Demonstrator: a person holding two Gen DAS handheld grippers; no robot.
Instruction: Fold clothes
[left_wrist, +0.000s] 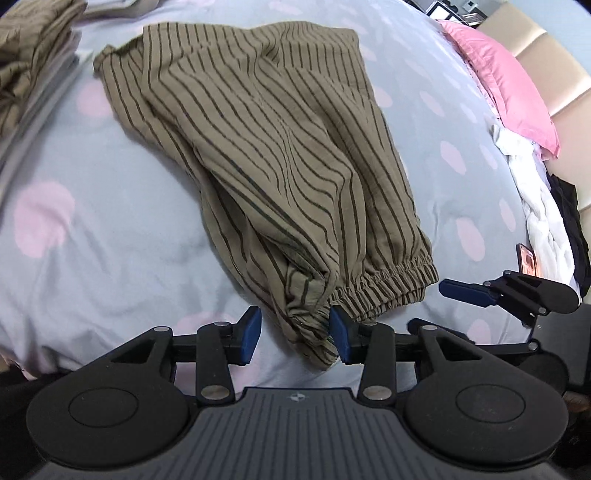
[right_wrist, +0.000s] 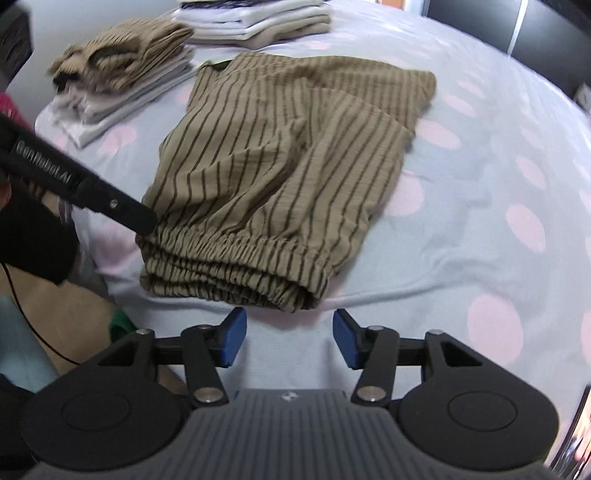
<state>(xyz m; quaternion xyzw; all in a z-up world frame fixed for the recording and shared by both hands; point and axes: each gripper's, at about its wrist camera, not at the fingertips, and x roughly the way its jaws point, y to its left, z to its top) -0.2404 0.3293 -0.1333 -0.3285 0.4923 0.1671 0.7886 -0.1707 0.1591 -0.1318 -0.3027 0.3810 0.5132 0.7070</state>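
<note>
A tan garment with dark stripes (left_wrist: 266, 140) lies folded on the bed, its elastic waistband (left_wrist: 388, 284) toward me. My left gripper (left_wrist: 293, 334) is open, its blue pads (left_wrist: 249, 332) either side of the waistband's near corner, which lies between the jaws. In the right wrist view the same garment (right_wrist: 280, 166) lies ahead, waistband (right_wrist: 236, 266) nearest. My right gripper (right_wrist: 286, 338) is open and empty, just short of the waistband's right end. The left gripper's black finger (right_wrist: 122, 212) touches the waistband's left end there. The right gripper (left_wrist: 469, 290) shows at the left view's right edge.
The bed has a pale blue sheet with pink dots (right_wrist: 480, 221). Folded clothes are stacked at the far left (right_wrist: 122, 74) and far back (right_wrist: 258, 18). A pink pillow (left_wrist: 502, 77), white and black laundry (left_wrist: 546, 206) and a phone (left_wrist: 526, 258) lie to the right.
</note>
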